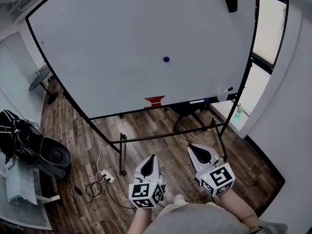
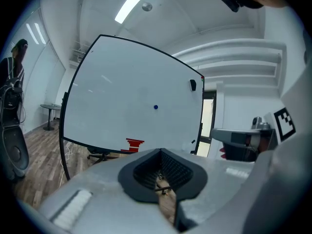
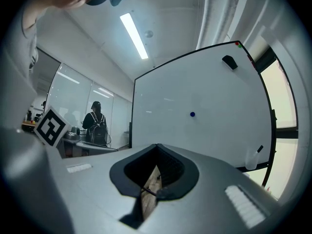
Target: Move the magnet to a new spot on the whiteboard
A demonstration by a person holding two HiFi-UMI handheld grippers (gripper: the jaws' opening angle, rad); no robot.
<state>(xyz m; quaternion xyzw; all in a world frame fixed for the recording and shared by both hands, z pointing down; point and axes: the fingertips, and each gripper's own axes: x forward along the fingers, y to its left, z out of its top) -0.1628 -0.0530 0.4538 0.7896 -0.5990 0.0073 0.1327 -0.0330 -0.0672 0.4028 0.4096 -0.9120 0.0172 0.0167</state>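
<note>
A small blue magnet (image 1: pixel 166 59) sticks near the middle of the big whiteboard (image 1: pixel 107 52). It also shows in the left gripper view as the blue magnet (image 2: pixel 155 107) and in the right gripper view as the blue magnet (image 3: pixel 192 114). Both grippers are held low, well short of the board and above the wooden floor. The left gripper (image 1: pixel 151 161) has its jaws together with nothing between them, and so does the right gripper (image 1: pixel 196 151). In their own views, the left gripper (image 2: pixel 161 179) and the right gripper (image 3: pixel 155 177) point up toward the board.
A black eraser (image 1: pixel 229 0) sits at the board's top right; a red object (image 1: pixel 155 101) and a white bottle (image 1: pixel 224 93) rest on its tray. The stand's black legs (image 1: pixel 122 152), a power strip with cables (image 1: pixel 105 176) and a dark bag (image 1: pixel 48 152) occupy the floor. A person with a backpack (image 3: pixel 96 123) stands far off.
</note>
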